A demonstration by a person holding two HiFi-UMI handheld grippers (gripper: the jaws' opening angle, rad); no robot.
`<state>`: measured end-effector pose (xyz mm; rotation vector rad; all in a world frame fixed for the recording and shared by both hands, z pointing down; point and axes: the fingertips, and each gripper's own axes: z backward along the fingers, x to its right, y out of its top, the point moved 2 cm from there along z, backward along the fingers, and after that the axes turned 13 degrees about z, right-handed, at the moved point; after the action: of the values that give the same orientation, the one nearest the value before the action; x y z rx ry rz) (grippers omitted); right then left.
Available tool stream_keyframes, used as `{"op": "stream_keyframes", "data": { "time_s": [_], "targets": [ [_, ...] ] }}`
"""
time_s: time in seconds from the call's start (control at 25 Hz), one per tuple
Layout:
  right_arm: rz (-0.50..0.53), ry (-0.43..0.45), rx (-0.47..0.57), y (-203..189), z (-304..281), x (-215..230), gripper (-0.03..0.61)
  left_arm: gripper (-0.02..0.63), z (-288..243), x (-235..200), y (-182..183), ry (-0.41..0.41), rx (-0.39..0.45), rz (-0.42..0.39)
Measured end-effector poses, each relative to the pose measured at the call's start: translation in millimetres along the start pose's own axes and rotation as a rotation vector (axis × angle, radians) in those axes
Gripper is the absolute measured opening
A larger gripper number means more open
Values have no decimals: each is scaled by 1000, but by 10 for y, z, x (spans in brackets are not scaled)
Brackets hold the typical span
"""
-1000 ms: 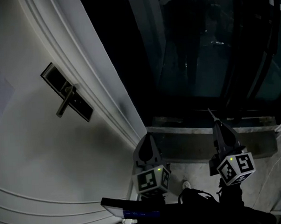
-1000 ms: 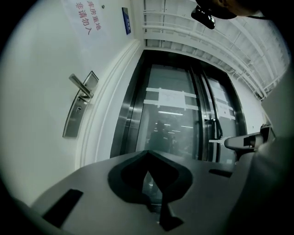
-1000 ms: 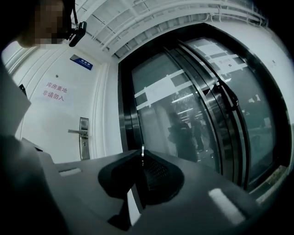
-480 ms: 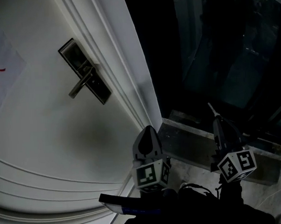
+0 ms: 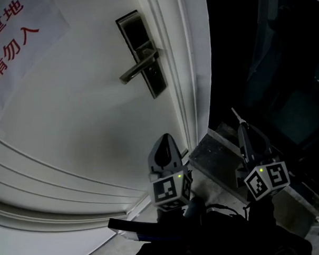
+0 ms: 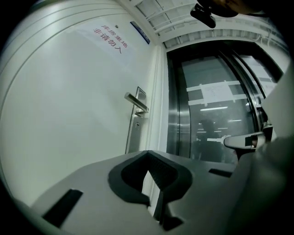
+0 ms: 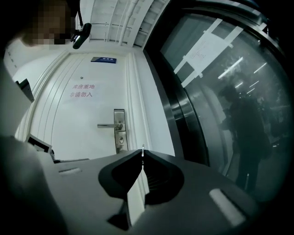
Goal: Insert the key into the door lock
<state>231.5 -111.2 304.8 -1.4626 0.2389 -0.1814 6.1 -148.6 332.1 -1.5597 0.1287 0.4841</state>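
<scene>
Thin key (image 5: 236,116) well apart from door lock (image 5: 155,77)

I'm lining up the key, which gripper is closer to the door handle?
Left. The left gripper hangs below the door handle, by the door edge; the right gripper, jaws shut on the key, is farther right, before the dark glass.

White door (image 5: 70,128), silvery lock (image 5: 143,53)
</scene>
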Motion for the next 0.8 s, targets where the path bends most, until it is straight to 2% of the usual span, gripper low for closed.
{"op": "stream_keyframes", "data": {
  "time_s": [0.16, 0.36, 0.64, 0.8],
  "targets": [
    [28, 77, 25, 69, -412, -237, 12, 2, -285, -117, 262, -11, 47, -110],
    [116, 161, 57, 155, -886, -493, 12, 2, -517, -314, 582, 71, 111, -202],
    [270, 258, 92, 240, -1458, -771, 12, 2, -726, -628, 624, 125, 63, -190],
    [425, 299, 115, 283, -1738, -933, 12, 2, -775, -761, 610, 131, 45, -182]
  ]
}}
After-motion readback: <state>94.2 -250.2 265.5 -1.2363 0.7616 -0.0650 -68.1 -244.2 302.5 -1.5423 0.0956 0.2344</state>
